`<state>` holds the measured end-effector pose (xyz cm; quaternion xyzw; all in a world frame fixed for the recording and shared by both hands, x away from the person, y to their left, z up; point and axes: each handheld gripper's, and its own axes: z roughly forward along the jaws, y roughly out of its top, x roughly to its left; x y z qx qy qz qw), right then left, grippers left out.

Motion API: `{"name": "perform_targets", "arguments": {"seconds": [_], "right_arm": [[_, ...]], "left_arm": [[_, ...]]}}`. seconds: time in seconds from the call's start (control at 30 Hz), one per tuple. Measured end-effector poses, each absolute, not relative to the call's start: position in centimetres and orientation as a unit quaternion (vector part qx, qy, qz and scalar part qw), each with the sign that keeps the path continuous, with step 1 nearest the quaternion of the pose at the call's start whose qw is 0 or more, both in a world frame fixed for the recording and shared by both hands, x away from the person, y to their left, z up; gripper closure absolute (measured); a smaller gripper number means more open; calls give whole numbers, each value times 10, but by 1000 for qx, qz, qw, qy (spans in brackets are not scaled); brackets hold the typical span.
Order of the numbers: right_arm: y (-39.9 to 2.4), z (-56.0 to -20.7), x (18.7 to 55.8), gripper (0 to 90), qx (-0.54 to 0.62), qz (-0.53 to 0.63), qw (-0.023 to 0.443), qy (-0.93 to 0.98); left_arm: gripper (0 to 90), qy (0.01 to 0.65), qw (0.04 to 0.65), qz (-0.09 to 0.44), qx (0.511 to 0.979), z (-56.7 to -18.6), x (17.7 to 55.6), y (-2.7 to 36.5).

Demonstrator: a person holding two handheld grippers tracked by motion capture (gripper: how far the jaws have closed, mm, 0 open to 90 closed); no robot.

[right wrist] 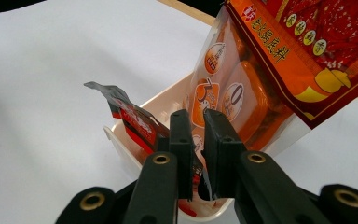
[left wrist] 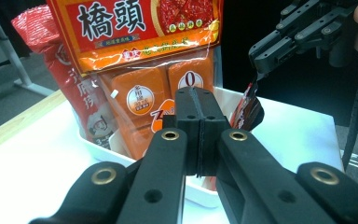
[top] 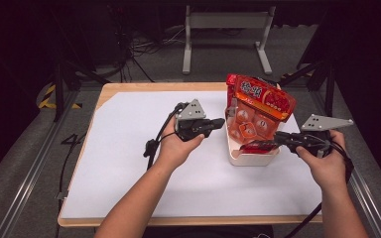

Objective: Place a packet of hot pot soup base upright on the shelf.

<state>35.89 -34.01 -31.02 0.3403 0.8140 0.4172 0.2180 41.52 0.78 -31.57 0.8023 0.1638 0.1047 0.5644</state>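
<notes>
Lower right of the high view: right gripper (top: 270,142) has its jaws slightly parted around the small red packet (right wrist: 137,125) at the near end of the white bin (top: 250,158); risk: packet slips, or snags the big orange bag (top: 260,101) leaning behind. Centre: left gripper (top: 221,122) clenched, empty. White sheet (top: 129,148) offers open room leftward; table edge (top: 178,220) near
</notes>
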Motion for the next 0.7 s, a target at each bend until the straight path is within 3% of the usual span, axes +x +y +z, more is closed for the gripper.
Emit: {"name": "perform_targets", "arguments": {"seconds": [0.37, 0.47, 0.53, 0.7], "right_arm": [[-339, -311, 358, 753, 341, 431, 221, 806], [-338, -310, 357, 711, 340, 441, 221, 800], [-337, -309, 356, 631, 338, 454, 226, 793], [-330, -307, 354, 507, 334, 477, 225, 781]], "left_arm": [[893, 172, 565, 98, 801, -317, 412, 19], [826, 176, 564, 95, 801, -316, 408, 23], [800, 174, 562, 98, 803, -315, 404, 28], [643, 181, 557, 105, 804, -314, 393, 42]]}}
